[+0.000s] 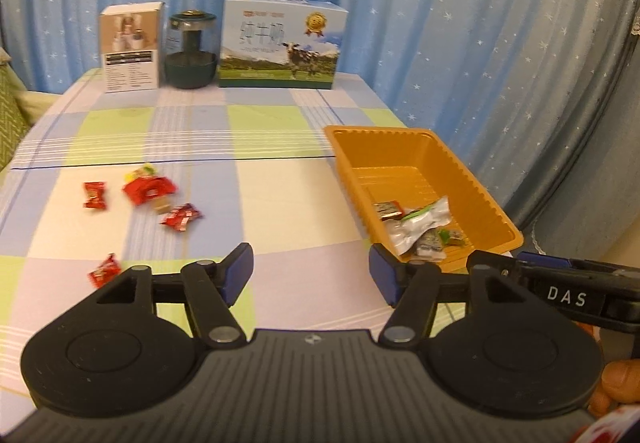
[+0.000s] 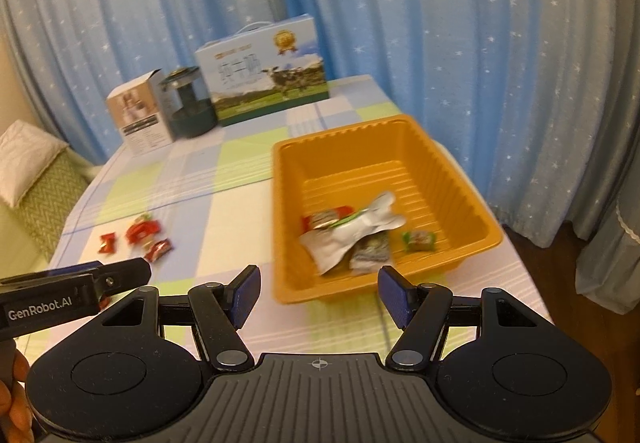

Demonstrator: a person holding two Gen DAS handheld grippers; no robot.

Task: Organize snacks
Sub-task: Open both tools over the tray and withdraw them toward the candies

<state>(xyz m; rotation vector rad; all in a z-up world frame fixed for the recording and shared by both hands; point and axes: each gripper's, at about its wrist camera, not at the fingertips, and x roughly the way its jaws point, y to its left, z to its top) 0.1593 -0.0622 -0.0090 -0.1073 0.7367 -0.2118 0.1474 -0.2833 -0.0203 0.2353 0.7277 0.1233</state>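
An orange plastic tray (image 1: 380,131) (image 2: 340,131) stands on the checked tablecloth at the right. In it lie a silver packet (image 1: 420,223) (image 2: 352,239) and a few small wrapped snacks. Several red-wrapped candies (image 1: 148,189) (image 2: 142,233) are scattered on the cloth to the left, one of them (image 1: 105,269) close to my left gripper's left finger. My left gripper (image 1: 312,271) hangs open over the cloth just left of the tray's near corner, with nothing between its pads. My right gripper (image 2: 320,291) is open and empty before the tray's near wall.
At the table's far edge stand a white carton (image 1: 130,47), a dark green jar (image 1: 192,51) and a milk gift box (image 1: 280,43). Blue starred curtains hang behind and to the right. A green cushioned seat (image 2: 48,195) lies off the table's left side.
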